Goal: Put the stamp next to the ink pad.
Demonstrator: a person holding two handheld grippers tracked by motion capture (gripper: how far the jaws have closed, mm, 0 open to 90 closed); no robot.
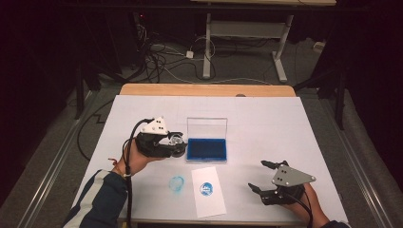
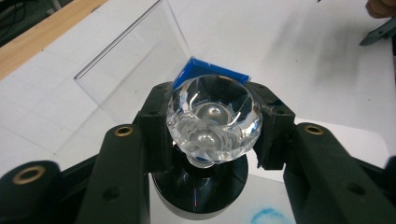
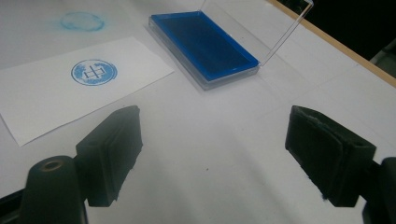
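Stamp gripped beside the ink pad, other gripper idle

High view: left of centre, the left gripper point(image 1: 175, 141) clenches a clear-handled stamp point(image 1: 176, 139) just beside the blue ink pad point(image 1: 206, 148), whose clear lid point(image 1: 206, 127) stands upright; the right gripper point(image 1: 260, 176) rests at lower right, jaws spread, and a white card point(image 1: 208, 191) with a blue stamp print point(image 1: 206, 189) lies at bottom centre. Left gripper view: mid-frame, the stamp's faceted handle point(image 2: 210, 121) sits pinched between both pads, black base below. Right gripper view: the jaws stand released, nothing between them; ink pad point(image 3: 205, 46) at upper centre, card point(image 3: 74, 88) at upper left.
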